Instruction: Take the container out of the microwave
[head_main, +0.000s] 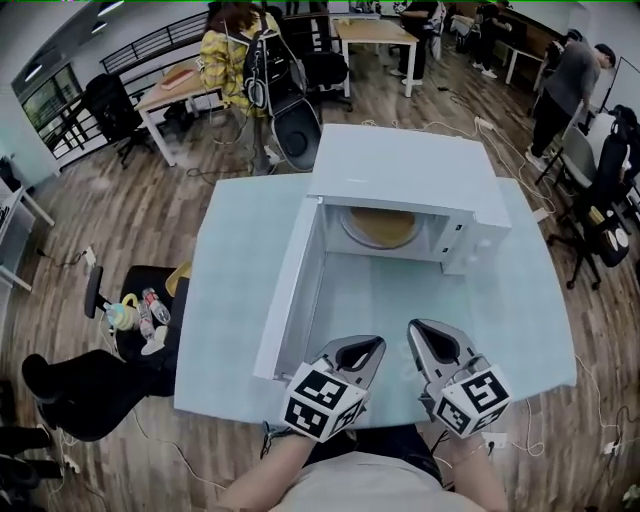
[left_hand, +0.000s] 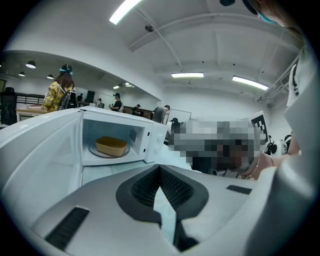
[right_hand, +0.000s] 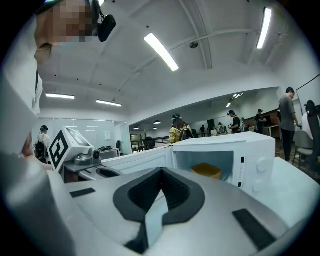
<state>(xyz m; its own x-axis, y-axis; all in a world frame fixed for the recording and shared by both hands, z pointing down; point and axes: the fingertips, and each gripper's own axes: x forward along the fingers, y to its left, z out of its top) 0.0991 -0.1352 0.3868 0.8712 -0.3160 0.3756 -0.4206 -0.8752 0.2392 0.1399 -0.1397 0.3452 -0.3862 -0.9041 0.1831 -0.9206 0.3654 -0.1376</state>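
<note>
Two grippers sat at the lower centre of the head view, above the near edge of the table (head_main: 225, 340): the left gripper (head_main: 372, 347) and, just beside it, the right gripper (head_main: 418, 332), both aimed toward the microwave (head_main: 400, 170). Each gripper view showed its jaws closed tip to tip, with nothing clamped between them. The microwave door (head_main: 285, 300) stood open, swung toward the left of the frame. The tan container (head_main: 380, 228) rested inside the cavity on the round turntable plate (head_main: 347, 228), at the centre of the frame, well apart from both grippers.
</note>
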